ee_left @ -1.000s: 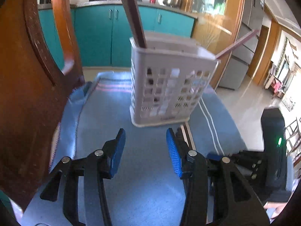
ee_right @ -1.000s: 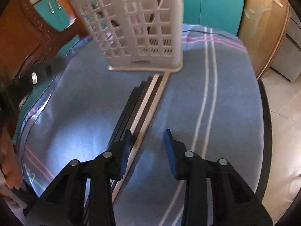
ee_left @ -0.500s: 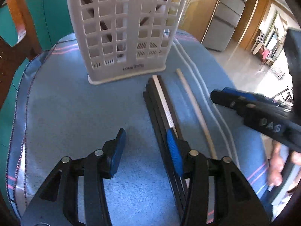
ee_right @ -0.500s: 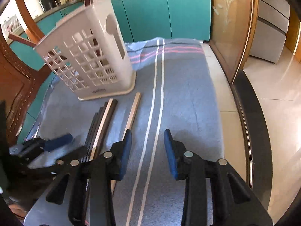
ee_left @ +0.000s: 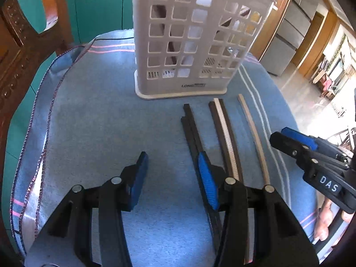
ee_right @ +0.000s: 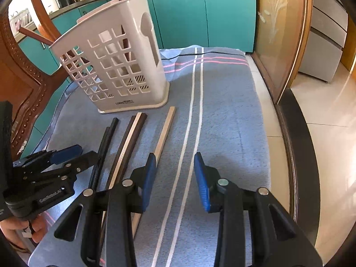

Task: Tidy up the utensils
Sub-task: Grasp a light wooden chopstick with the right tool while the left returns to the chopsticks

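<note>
Left hand-held gripper (ee_left: 171,178) tilts down over the blue-cloth surface (ee_left: 93,122), jaws spread, nothing between; its right pad sits above the black chopsticks (ee_left: 191,124). Right hand-held gripper (ee_right: 174,178) tilts down likewise, jaws spread and empty, over 2 white stripes, pale chopstick (ee_right: 165,129) just left. White utensil basket (ee_left: 191,44), marked "LONG…", stands upright at far side, sticks inside. Lettering "DAS" on the right tool's side.

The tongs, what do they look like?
Both are black plastic frames with silver round bolts and ribbed blue pads on the fingers. The left tongs carry white "GenRobot.AI" lettering on the side; the right tongs carry white "DAS" lettering.
</note>
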{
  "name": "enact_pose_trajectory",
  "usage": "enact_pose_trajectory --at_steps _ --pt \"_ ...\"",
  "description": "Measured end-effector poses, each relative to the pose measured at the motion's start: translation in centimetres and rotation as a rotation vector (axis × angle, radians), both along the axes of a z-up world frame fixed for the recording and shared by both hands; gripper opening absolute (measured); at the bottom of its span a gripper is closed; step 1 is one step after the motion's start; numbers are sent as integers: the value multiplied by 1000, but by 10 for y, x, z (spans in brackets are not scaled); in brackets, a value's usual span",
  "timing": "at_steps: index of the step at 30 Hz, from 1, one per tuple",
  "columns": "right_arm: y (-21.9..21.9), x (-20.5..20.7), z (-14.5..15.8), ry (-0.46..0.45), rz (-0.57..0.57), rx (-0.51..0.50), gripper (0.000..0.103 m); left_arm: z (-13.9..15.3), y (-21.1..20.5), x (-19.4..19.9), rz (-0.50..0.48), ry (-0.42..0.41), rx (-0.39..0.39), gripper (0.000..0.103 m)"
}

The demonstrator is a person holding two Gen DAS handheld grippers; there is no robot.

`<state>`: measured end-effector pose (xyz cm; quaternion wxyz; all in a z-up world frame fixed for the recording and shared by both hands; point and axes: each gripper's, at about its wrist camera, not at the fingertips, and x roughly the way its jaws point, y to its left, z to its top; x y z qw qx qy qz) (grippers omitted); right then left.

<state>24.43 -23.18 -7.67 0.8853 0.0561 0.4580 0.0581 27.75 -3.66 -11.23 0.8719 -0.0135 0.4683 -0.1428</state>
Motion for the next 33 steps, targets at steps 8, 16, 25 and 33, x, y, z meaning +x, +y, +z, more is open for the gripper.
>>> enact_pose_trajectory --at_steps 8,16,25,33 --pt "9 2 -7 19 16 -16 35 1 -3 6 19 -16 72 50" --pt "13 5 -9 15 24 -34 36 2 6 8 32 3 60 46" --pt "28 8 -16 25 40 -81 37 2 -10 10 33 -12 132 47" --pt "39 9 -20 -4 47 -141 37 4 -11 7 20 -3 128 48"
